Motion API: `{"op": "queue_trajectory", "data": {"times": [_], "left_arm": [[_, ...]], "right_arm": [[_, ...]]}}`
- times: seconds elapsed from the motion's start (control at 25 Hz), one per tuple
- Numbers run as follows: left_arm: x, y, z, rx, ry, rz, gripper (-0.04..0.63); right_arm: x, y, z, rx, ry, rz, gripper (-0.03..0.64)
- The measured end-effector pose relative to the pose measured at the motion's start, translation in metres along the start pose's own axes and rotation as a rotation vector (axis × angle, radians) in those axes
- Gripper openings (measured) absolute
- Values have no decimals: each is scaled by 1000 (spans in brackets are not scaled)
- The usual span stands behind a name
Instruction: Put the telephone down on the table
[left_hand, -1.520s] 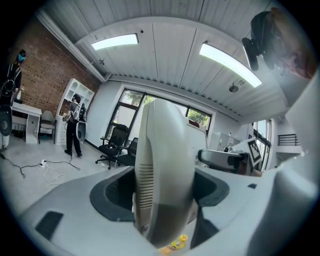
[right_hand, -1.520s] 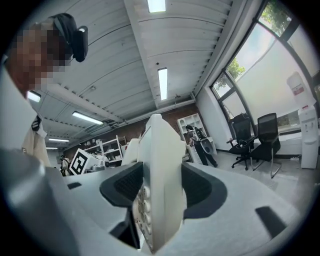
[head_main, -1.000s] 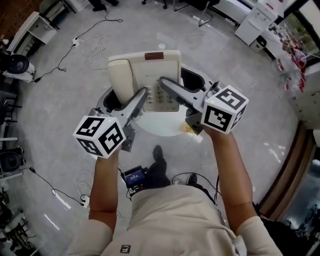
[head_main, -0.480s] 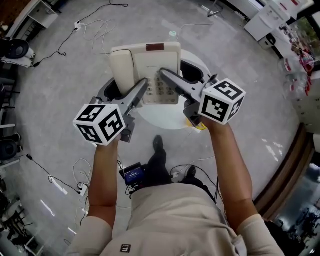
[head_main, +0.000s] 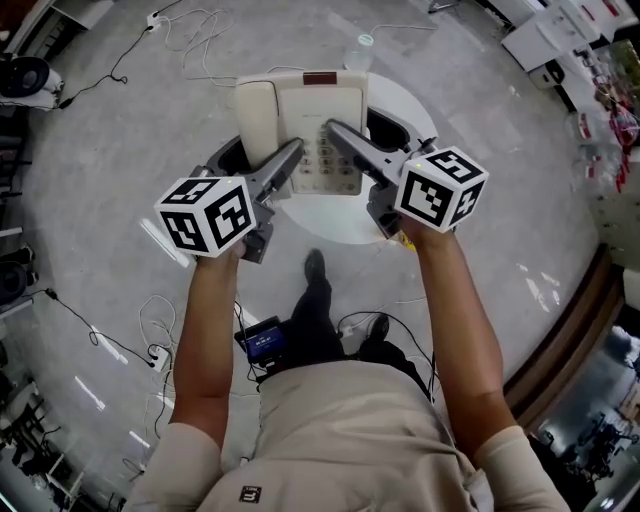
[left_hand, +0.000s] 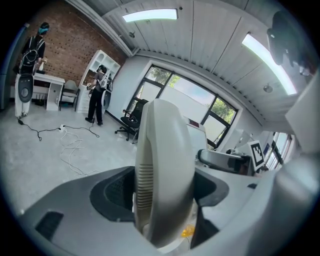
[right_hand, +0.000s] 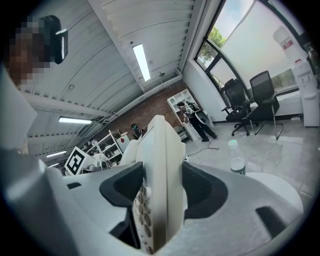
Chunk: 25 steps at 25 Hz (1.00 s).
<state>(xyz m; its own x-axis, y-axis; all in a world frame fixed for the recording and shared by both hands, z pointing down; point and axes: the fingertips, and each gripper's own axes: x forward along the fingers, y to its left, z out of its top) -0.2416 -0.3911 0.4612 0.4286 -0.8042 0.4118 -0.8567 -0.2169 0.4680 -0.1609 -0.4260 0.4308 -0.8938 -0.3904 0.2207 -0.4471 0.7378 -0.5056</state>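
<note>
Clamping telephone (head_main: 318, 100): left tool (head_main: 289, 157), right tool (head_main: 337, 132).

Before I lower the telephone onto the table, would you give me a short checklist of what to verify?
1. Left hand-held gripper hold: jaws shut on the telephone at its handset side. Ok.
2. Right hand-held gripper hold: jaws shut on the keypad side. Ok.
3. Telephone over the table: the head view shows it above the round white top. Ok.
4. Handset seated on the telephone: lies in place. Ok.
5. Landing spot free: hidden under the telephone. Cannot tell.
6. Clearance from the bottle beyond the far edge: cannot tell.
</note>
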Motion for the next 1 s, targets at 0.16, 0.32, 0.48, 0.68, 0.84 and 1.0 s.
{"op": "queue_trajectory", "data": {"times": [0.16,0.32,0.48,0.68,0.84,1.0], "left_arm": [[10,22,-20,-32,36,-5,322],[25,37,-39,-57,71,-7,322],[39,49,-56,-86,102,-5,322],[54,59,-77,-125,145,-10,322],[67,68,-92,-157,173,-13,322],[76,76,-115,-200,203,-25,322]], "right_arm": [[15,-13,-23,22,22,-26,229],[25,-31,-44,48,42,-44,229],[31,-47,-61,74,49,-64,229],[37,-65,-80,99,64,-94,229],[42,-80,-95,123,78,-115,229],[46,-92,-115,145,92,-131,229]]}}
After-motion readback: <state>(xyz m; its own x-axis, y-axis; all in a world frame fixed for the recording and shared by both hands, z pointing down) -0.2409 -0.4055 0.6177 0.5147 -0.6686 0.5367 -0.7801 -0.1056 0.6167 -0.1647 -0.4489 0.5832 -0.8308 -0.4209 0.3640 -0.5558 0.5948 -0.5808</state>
